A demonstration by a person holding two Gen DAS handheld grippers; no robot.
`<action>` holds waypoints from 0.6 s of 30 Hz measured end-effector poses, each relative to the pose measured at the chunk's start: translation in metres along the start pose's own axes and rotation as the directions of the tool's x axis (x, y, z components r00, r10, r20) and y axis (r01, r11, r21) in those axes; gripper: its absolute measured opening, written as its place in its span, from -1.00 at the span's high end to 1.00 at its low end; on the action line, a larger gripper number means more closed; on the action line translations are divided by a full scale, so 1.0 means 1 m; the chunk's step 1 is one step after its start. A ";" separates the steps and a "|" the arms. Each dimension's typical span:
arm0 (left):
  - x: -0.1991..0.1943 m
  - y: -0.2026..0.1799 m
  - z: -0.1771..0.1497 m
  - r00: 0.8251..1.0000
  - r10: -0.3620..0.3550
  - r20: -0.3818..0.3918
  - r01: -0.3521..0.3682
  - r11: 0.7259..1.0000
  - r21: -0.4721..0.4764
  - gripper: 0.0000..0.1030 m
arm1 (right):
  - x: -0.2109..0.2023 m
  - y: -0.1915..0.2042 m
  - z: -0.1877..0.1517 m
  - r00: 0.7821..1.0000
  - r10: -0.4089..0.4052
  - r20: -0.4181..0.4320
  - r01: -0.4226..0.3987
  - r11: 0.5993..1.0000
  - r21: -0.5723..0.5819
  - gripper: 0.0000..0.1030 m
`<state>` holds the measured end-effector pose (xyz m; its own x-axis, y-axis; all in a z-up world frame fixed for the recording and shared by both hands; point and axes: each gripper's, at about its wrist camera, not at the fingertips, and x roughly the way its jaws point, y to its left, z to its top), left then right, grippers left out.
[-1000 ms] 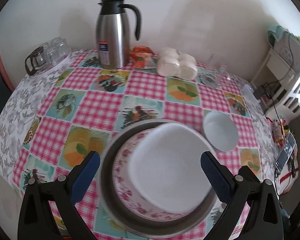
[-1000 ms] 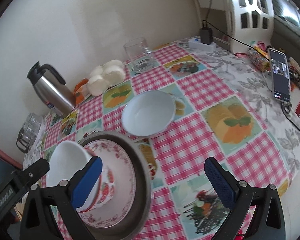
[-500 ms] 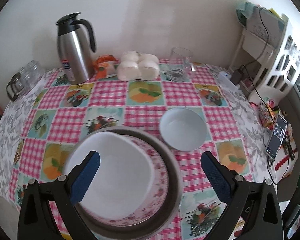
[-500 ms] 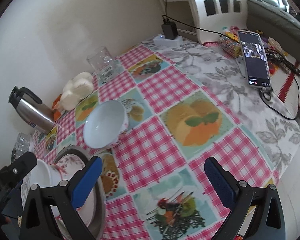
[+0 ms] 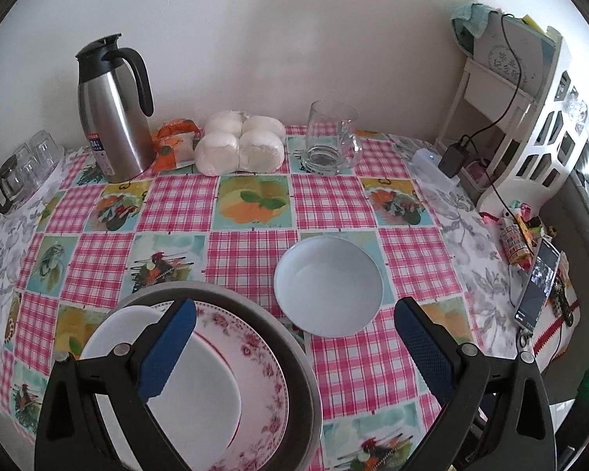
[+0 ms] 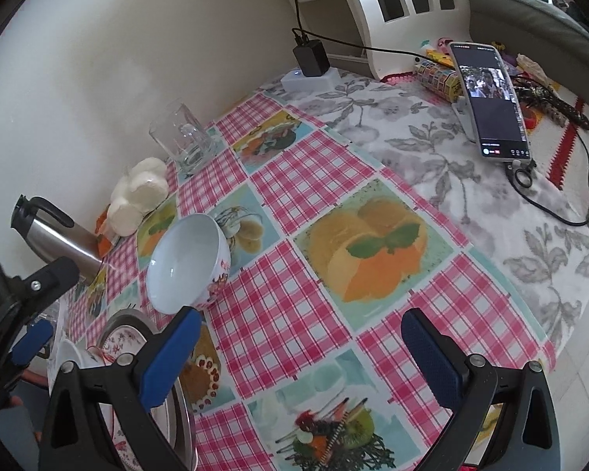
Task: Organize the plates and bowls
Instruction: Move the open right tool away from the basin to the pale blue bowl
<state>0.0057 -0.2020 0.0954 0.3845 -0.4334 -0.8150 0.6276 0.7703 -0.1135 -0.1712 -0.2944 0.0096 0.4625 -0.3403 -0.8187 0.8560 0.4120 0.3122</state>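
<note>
On the checked tabletop point(image 5: 251, 247), a white bowl point(image 5: 165, 388) sits in a floral plate point(image 5: 263, 369) inside a grey metal pan point(image 5: 294, 353). The left gripper point(image 5: 292, 349) has wide, empty fingers. Another white bowl point(image 5: 328, 289) stands just beside the pan. The right gripper point(image 6: 294, 357) is wide and empty too.

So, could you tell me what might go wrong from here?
The left claw hangs open with one finger over the white bowl on the floral plate; dropping could knock the stack. The loose bowl may skid on the tablecloth. Reaching back risks tipping the glass mug.
</note>
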 end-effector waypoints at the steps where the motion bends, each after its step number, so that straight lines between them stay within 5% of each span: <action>1: 0.003 0.000 0.000 1.000 0.000 -0.006 0.000 1.000 0.000 -0.96 | 0.002 0.000 0.001 1.000 -0.004 -0.002 0.004 1.000 -0.005 -1.00; 18: 0.043 -0.017 0.014 0.997 -0.068 -0.022 0.067 0.998 -0.016 -0.96 | 0.036 0.007 0.021 1.000 -0.005 -0.008 0.004 1.000 -0.017 -1.00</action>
<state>0.0214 -0.2404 0.0699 0.3259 -0.4740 -0.8180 0.6409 0.7468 -0.1775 -0.1435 -0.3210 -0.0072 0.4566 -0.3353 -0.8240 0.8540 0.4246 0.3005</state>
